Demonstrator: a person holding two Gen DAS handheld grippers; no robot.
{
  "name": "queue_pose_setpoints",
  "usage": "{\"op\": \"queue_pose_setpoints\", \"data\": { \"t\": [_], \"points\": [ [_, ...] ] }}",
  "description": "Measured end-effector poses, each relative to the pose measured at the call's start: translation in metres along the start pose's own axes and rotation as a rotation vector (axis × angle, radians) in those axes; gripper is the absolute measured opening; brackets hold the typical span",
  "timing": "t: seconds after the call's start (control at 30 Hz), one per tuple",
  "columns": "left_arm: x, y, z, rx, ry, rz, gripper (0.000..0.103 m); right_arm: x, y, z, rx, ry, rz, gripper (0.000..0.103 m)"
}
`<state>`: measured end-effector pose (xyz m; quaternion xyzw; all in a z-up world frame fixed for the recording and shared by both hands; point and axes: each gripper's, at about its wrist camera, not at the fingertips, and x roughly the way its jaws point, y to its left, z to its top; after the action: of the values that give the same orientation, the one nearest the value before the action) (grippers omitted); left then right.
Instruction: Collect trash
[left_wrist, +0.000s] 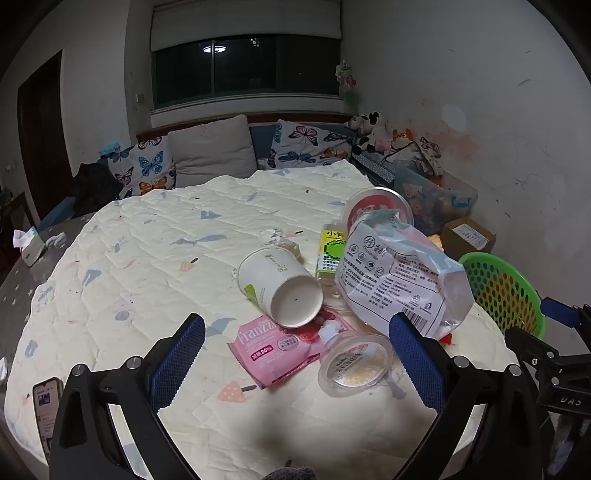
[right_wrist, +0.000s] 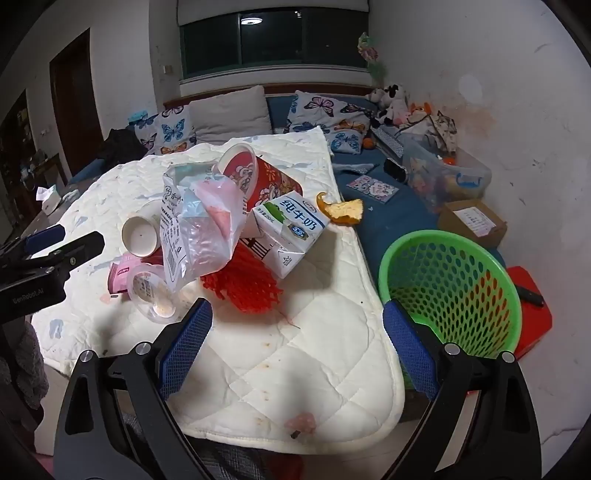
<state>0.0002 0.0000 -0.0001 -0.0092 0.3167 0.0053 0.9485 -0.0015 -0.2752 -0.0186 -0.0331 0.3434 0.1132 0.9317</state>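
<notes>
so the surface is a table w/ a cream quilted pad (right_wrist: 314, 350) over it, and the trash sits right on the pad. Landmark = the white paper cup (left_wrist: 280, 288), lying on its side. Just in front of the cup: pink wrapper (left_wrist: 273, 347), flat, cup overlapping its back edge. Front-right of the cup: clear plastic lid/tub (left_wrist: 354, 365). Right of the cup: crinkled plastic bag (left_wrist: 399, 280), w/ red netting (right_wrist: 243, 280) under it. Further right: milk carton (right_wrist: 291, 229), tipped, then orange peel (right_wrist: 343, 210) near the pad's edge. Behind the cup: crumpled paper (left_wrist: 275, 238), prob a tissue, too blurry.
</notes>
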Motion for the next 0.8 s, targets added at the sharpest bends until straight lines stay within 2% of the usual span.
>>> {"op": "queue_pose_setpoints", "data": {
  "t": [0.43, 0.8],
  "points": [
    [-0.004, -0.019, 0.0, 0.009, 0.008, -0.003, 0.097, -0.002, -0.003, -0.001, -0.001, -0.003, 0.003, 0.093],
    [-0.001, -0.014, -0.002, 0.017, 0.012, -0.022, 0.097, -0.003, -0.006, -0.002, 0.004, -0.005, -0.001, 0.093]
  ]
}}
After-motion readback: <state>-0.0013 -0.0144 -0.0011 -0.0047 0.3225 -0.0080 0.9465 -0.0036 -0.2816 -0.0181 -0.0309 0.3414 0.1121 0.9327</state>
